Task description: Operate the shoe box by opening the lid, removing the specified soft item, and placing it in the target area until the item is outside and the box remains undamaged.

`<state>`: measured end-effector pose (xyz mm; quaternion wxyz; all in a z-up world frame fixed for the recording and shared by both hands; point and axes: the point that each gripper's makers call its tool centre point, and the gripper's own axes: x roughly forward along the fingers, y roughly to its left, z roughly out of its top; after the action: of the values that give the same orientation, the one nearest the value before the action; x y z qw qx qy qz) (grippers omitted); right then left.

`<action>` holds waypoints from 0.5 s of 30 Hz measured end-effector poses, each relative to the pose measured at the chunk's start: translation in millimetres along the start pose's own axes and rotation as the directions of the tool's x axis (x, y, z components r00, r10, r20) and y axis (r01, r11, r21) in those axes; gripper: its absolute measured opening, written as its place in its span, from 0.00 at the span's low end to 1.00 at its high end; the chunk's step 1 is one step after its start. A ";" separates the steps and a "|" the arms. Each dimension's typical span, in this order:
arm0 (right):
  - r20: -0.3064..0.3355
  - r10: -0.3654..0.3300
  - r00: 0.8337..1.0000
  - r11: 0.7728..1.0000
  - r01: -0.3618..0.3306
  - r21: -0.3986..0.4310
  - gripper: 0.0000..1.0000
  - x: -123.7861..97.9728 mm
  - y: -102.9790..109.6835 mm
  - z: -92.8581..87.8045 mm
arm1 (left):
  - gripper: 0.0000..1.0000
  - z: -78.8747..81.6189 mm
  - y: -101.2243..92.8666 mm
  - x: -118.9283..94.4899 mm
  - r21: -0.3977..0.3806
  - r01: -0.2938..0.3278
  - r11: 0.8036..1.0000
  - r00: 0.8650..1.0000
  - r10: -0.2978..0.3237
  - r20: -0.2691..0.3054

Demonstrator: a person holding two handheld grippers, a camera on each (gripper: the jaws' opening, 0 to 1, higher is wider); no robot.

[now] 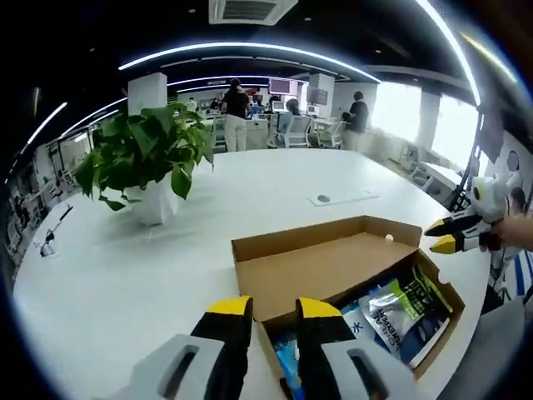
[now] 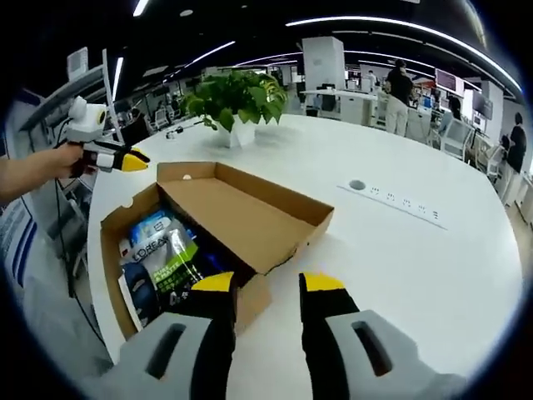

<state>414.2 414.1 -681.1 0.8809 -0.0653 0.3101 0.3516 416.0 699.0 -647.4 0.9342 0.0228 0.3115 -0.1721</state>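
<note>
Where the left gripper point(image 1: 275, 310) rises from the bottom of the left gripper view, its two yellow-tipped jaws stand a modest gap apart with nothing between them, hovering over the near edge of the shoe box point(image 1: 333, 267). The cardboard box sits in the lower right of that frame on the white table point(image 1: 125, 275), its lid point(image 1: 325, 265) folded open and lying back over the far part of the box. In the open compartment at lower right lie soft packets point(image 1: 408, 304), blue, white and green, loosely piled. At the right edge of the frame the right gripper point(image 1: 441, 236) comes in, its yellow tips close together, just beyond the box's far corner. A potted plant point(image 1: 146, 158) stands upper left, and a flush socket strip point(image 1: 341, 198) sits past the box, centre right.

In the right gripper view, the right gripper point(image 2: 271, 285) shows its jaws parted and empty at the bottom, just above the box's near corner. The shoe box point(image 2: 216, 217) fills the centre left, lid point(image 2: 241, 212) spread open, the packets point(image 2: 166, 254) visible in the lower-left compartment. The left gripper point(image 2: 125, 158) appears in the upper left, held in a hand point(image 2: 62, 158); how its jaws stand cannot be told there. The plant point(image 2: 237, 96) is top centre, the socket strip point(image 2: 400, 200) at right.
</note>
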 end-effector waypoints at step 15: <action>-0.011 0.035 0.999 0.999 -0.035 -0.019 0.41 -28.5 21.4 -21.1 | 0.24 -33.2 -54.6 -2.6 0.028 0.141 0.990 0.985 -0.137 -0.108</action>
<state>373.6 406.6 -678.9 0.8724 -0.0703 0.3122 0.3696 376.6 653.5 -669.1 0.9014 0.0269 0.3584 -0.2412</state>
